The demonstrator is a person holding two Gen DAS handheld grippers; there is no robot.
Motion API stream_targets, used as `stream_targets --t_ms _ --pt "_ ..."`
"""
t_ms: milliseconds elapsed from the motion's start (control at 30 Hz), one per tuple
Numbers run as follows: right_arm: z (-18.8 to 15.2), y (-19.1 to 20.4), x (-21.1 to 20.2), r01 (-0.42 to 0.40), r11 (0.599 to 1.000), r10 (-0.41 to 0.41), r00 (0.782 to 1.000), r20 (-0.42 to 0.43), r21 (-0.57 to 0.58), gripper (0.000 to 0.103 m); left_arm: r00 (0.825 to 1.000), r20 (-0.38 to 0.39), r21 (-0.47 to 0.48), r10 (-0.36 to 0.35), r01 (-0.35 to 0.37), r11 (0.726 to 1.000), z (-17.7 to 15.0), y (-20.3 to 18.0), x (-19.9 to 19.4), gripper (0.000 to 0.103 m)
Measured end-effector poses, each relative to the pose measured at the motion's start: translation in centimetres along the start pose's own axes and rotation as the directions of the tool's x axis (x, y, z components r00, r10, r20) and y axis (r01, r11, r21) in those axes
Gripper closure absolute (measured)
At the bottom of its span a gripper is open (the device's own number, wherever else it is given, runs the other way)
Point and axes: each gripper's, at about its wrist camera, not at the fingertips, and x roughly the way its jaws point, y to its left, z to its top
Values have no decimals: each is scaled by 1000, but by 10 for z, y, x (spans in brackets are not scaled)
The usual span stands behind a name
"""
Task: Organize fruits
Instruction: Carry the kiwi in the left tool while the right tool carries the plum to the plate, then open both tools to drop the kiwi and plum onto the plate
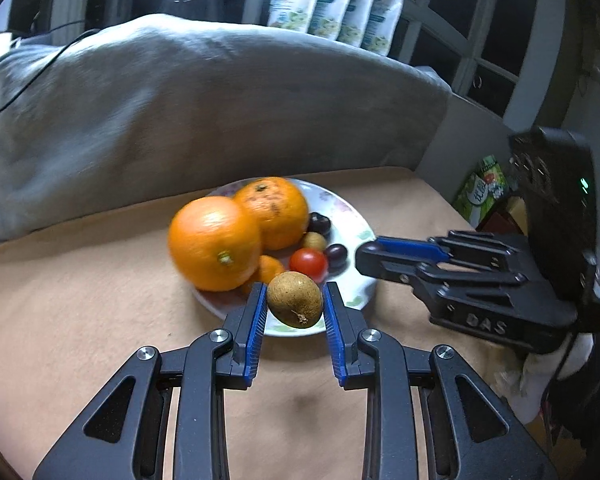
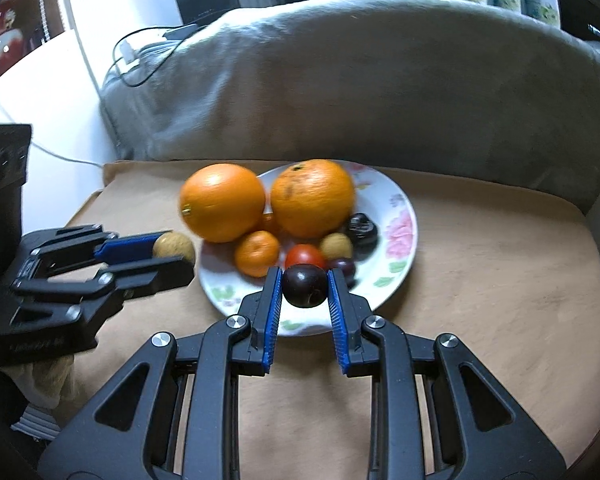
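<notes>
A flowered white plate [image 1: 352,224] [image 2: 400,216] on the tan table holds two large oranges [image 1: 214,242] [image 2: 312,198], a small mandarin [image 2: 257,253], a red tomato [image 1: 309,263] [image 2: 305,257], dark grapes [image 1: 336,254] and a small tan fruit [image 2: 336,246]. My left gripper [image 1: 295,304] [image 2: 176,258] is shut on a brown longan-like fruit [image 1: 295,299] [image 2: 175,246] at the plate's near-left rim. Over the plate's front edge, my right gripper [image 2: 304,290] [image 1: 366,256] is shut on a dark purple grape [image 2: 304,285]; in the left wrist view that grape is hidden.
A grey padded cushion [image 1: 180,112] [image 2: 380,80] rises behind the table. Printed packages [image 1: 336,4] stand on top of it. Cables [image 2: 140,60] lie at the back left. A green carton [image 1: 482,188] sits off the table's right edge.
</notes>
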Motion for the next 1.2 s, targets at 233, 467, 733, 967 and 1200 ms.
stream_targets --t_ms 233,467,733,967,1200 --pt "9 -15 6 4 1000 -4 1000 -1 16 79 1000 -10 42 7 -7 999 4 -14 12 76" --pt "13 -20 12 -9 1000 9 1000 -9 25 79 1000 -17 66 22 -21 998 8 -22 22 76" --pt "14 -23 12 -23 999 23 1000 -4 38 78 999 -15 77 41 -39 996 8 -24 24 76" --pt "18 -25 5 -17 998 16 999 28 56 49 999 -9 83 51 -50 995 7 -22 21 73" --pt "20 -23 -1 0 998 -3 999 41 58 33 998 9 82 60 -60 995 6 -22 14 52"
